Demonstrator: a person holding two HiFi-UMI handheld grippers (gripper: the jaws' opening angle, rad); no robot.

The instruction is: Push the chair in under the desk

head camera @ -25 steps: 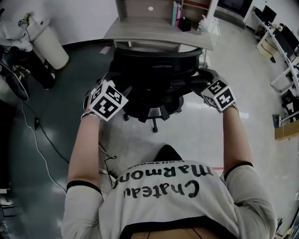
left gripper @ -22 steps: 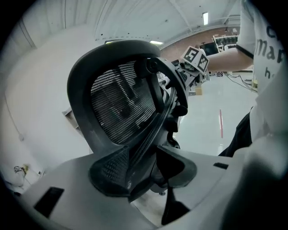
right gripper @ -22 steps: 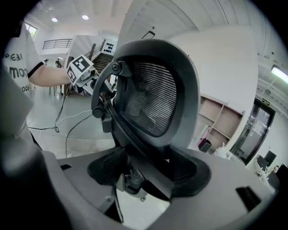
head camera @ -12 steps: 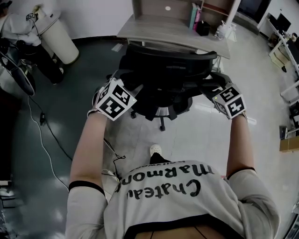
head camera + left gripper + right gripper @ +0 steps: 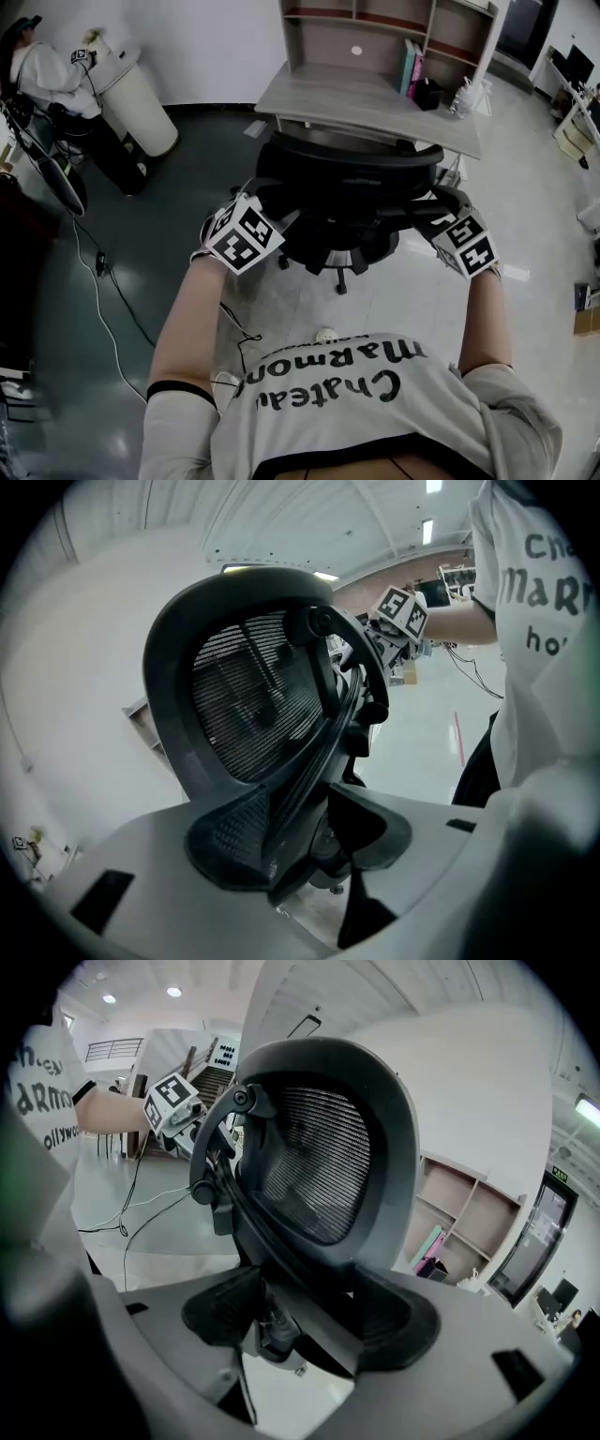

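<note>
My left tongs [image 5: 309, 841] are clamped on one side edge of the chair [image 5: 253, 714] back, and my right tongs [image 5: 300, 1321] on the other. Only the gripper views show those grips and the mesh. Only the head view shows the bench [image 5: 328, 94]. The chair faces it, back towards me, its width running left to right, just beside the bench's front edge.

Both arms stretched forward through mid-frame, left gripper [image 5: 258, 212] and right gripper [image 5: 441, 217] level, jaws clamped on the chair [image 5: 347, 173] backrest's opposite edges
</note>
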